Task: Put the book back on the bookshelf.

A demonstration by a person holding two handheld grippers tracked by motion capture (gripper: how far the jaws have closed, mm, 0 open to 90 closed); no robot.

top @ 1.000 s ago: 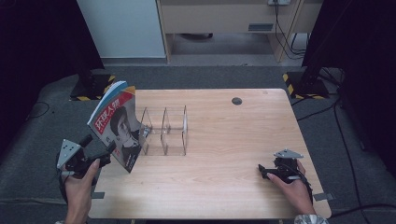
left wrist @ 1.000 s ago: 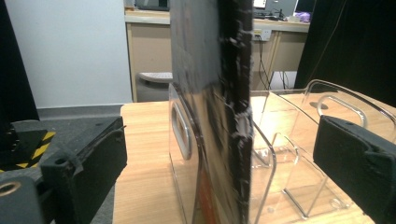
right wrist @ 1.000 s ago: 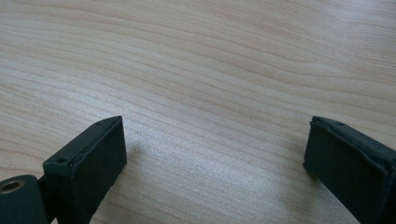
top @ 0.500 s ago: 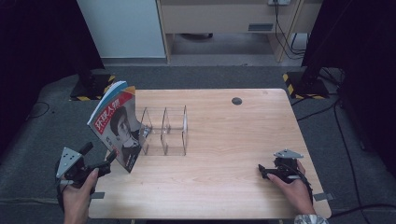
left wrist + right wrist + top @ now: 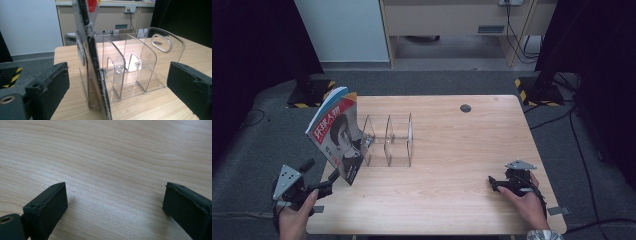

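A magazine (image 5: 334, 132) with a face on its cover stands tilted in the leftmost slot of a clear acrylic rack (image 5: 389, 140) on the wooden table (image 5: 452, 150). My left gripper (image 5: 319, 171) is open at the table's near-left corner, just short of the magazine's lower corner. In the left gripper view the magazine's edge (image 5: 93, 62) and the rack (image 5: 140, 65) stand ahead between the wide-apart pads (image 5: 50, 87), with nothing clamped. My right gripper (image 5: 494, 184) rests open near the front right, its pads (image 5: 50, 205) over bare wood.
A round black grommet (image 5: 465, 108) sits in the tabletop at the back right. Two rack slots to the right of the magazine hold nothing. Black stands with yellow-striped bases (image 5: 537, 90) are on the floor behind the table.
My left gripper has drawn back a little toward the near edge, away from the magazine's lower corner. The magazine stays leaning in the rack. The right gripper has not moved.
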